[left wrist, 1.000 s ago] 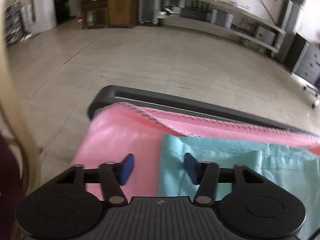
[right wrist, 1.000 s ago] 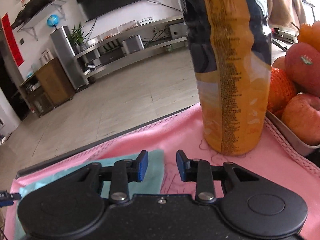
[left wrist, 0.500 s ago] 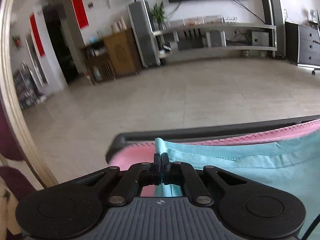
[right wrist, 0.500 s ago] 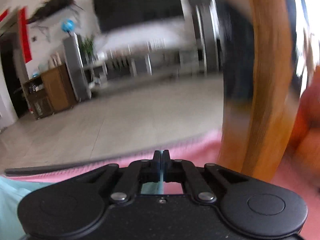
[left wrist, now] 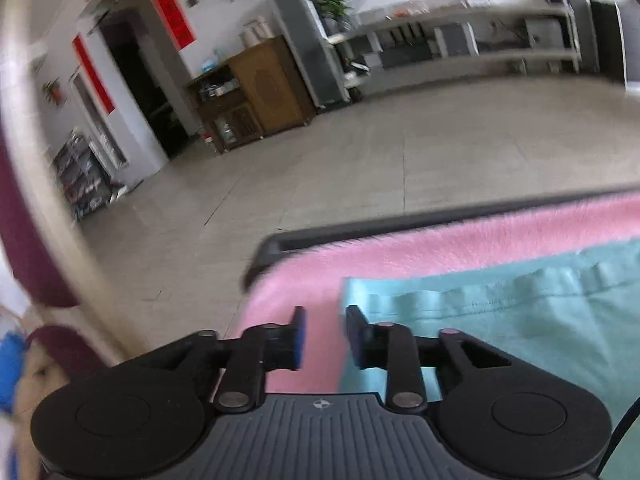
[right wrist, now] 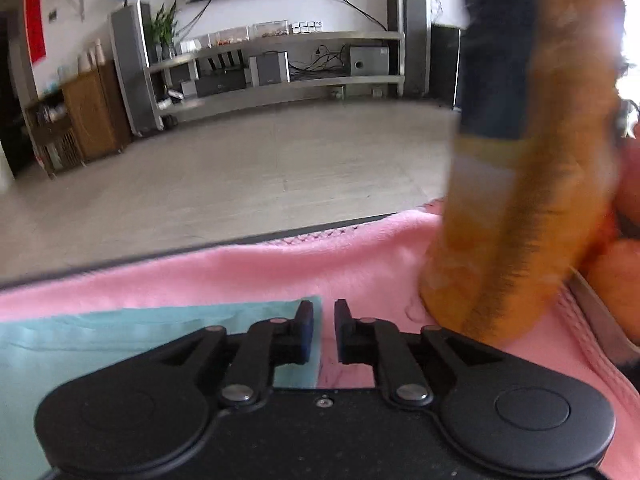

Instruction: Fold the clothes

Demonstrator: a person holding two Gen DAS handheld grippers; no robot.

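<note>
In the left wrist view, the left gripper (left wrist: 323, 334) was released, its fingers apart with nothing between them. The teal garment (left wrist: 500, 320) lay flat on the pink cloth (left wrist: 460, 248), its near left corner just beside the right finger, the gap between the fingers showing mostly pink.

In the right wrist view, the right gripper (right wrist: 324, 330) was also released, a narrow gap between its fingers. The teal garment (right wrist: 140, 328) lay under the left finger, its right edge ending within that gap. A blurred orange bottle (right wrist: 516, 200) stood near on the right.
</note>
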